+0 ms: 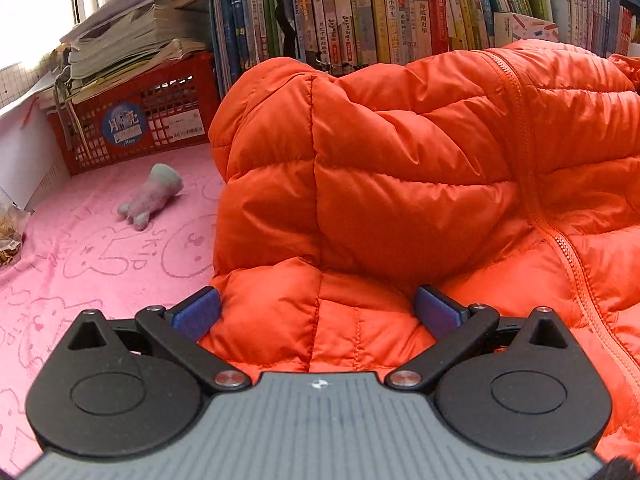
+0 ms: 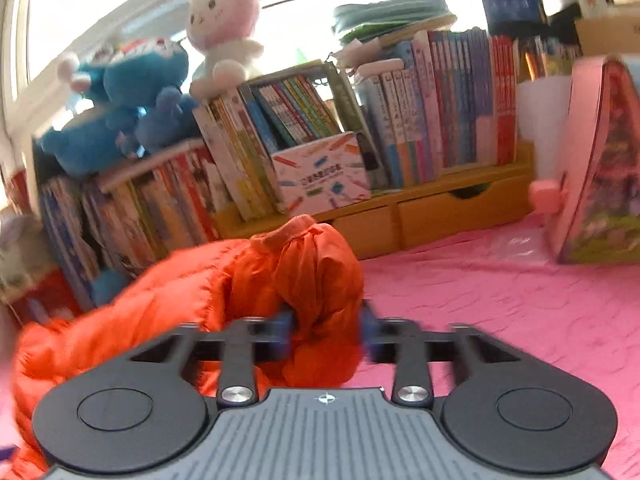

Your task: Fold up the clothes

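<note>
The orange puffy jacket [image 1: 400, 184] was spread on a pink sheet [image 1: 100, 264] before packed bookshelves [image 1: 360, 20] — its hem sat between the wide-open left claw [image 1: 318, 308], while a bunched part was gripped by the right claw [image 2: 326, 328].

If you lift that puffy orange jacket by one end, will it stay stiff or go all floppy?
Probably floppy: the orange jacket already sags and bunches where the right gripper pinches its sleeve. It looks light for its size, since the quilted sections are puffed with filling. Its shiny fabric may be slippery, so a loose pinch might slide off.
</note>
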Available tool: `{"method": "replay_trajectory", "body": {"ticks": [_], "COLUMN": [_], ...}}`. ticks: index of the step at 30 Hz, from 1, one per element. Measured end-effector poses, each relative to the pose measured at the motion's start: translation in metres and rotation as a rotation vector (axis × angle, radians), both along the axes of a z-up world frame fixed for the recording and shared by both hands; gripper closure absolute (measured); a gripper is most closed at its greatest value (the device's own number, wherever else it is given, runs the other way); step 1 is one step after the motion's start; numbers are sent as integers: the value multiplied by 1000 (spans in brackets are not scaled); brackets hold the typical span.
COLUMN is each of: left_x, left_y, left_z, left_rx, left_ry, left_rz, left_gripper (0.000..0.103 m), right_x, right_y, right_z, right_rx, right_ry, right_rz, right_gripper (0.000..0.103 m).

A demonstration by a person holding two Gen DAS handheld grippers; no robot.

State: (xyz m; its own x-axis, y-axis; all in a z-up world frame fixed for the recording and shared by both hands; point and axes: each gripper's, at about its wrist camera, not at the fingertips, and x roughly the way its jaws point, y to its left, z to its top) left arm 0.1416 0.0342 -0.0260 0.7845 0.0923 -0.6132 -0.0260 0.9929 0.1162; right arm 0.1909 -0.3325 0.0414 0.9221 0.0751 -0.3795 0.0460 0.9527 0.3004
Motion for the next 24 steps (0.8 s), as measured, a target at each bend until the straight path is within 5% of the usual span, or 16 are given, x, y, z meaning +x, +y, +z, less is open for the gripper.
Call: {"method": "replay_trajectory", "body": {"ticks": [1, 3, 4, 5, 6, 8, 15, 24], "left_x": [0, 1, 1, 1, 1, 1, 2, 2], "left_y": [0, 2, 2, 3, 4, 5, 7, 10], "left_z": [0, 0, 0, 0, 0, -1, -1, -1], "left_rx": [-3, -12, -17, -22, -28, -39, -56, -74], "left_ry": [1, 3, 4, 5, 6, 9, 11, 13], "left_rz": [0, 1, 2, 1, 1, 1, 2, 6], "left_gripper": [0, 0, 0, 0, 0, 0, 0, 0], "right_x": [3, 13, 18, 23, 28, 29, 10, -14], "right_y": [2, 6, 8, 10, 11, 4, -68, -178], "right_z": [-2, -7, -7, -7, -7, -1, 39, 33], "right_rx": [6, 17, 22, 27, 33, 39, -214, -187], "right_ry": [-3, -3, 16, 35, 50, 58, 7, 57], "right_rz": [17, 39, 35, 31, 21, -32, -335, -682], "right_gripper": [16, 17, 41, 79, 85, 88, 89, 90]}}
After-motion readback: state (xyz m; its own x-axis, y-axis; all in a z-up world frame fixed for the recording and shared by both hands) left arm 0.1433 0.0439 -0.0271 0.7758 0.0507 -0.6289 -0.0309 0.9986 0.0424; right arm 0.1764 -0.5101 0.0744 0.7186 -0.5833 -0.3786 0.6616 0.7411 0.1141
